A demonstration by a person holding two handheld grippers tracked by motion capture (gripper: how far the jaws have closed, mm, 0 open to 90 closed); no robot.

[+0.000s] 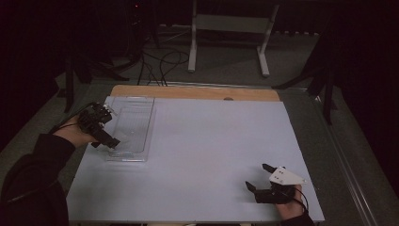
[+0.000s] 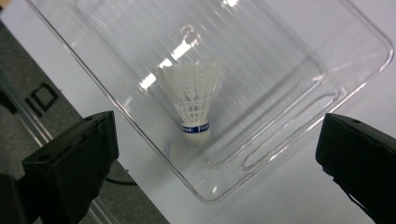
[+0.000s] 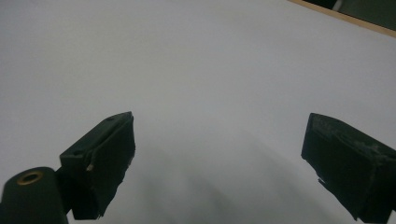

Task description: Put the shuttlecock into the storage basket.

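Observation:
A clear plastic tray (image 1: 136, 106) lies at the table's left, and in the left gripper view its rim (image 2: 359, 74) runs across the frame. Inside it a white shuttlecock (image 2: 194, 100) with a blue band lies with its cork pointing toward the camera. My left gripper (image 1: 109, 141) hovers over the tray's near left corner, jaws wide apart and nothing between them (image 2: 215, 163). My right gripper (image 1: 259, 176) rests low at the table's front right, open, with bare white surface between its jaws (image 3: 219, 158).
A white sheet (image 1: 211, 150) covers the table, with a wooden edge (image 1: 197, 92) at the back. Beyond the table stand a white frame (image 1: 230, 28) and loose cables (image 1: 160, 61) on the floor. A dark sleeve (image 1: 28, 183) enters at bottom left.

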